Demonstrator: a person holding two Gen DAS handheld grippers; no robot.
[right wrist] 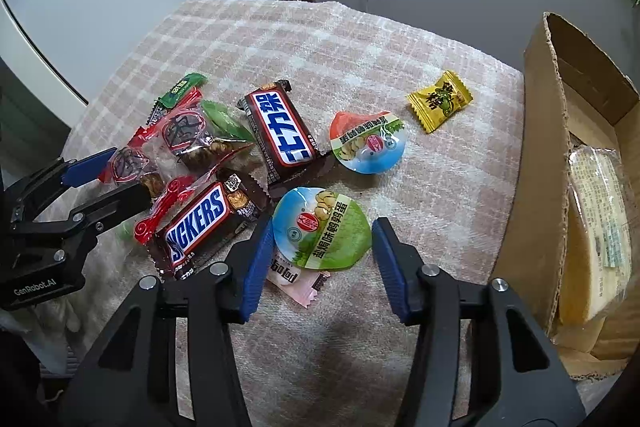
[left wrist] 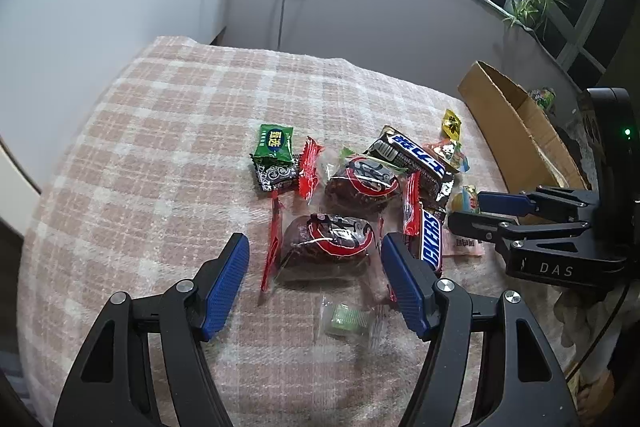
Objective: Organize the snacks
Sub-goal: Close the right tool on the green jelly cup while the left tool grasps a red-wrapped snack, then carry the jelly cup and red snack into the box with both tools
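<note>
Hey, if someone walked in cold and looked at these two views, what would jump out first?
Probably the bright heap of wrapped snacks on the pink plaid cloth, led by the Snickers bar at the left. Next, the open right gripper straddling a green-and-blue round snack cup, with the cardboard box on the right. The left gripper, also open, brackets a dark cake in clear wrap.

Cloth [right wrist: 400, 39]: woven, fuzzy, matt. Box [right wrist: 532, 163]: rough matt cardboard. Snickers [right wrist: 200, 223] wrapper: glossy film. Cup [right wrist: 324, 227] lid: shiny foil. Pads [left wrist: 226, 279]: ribbed matt plastic.
</note>
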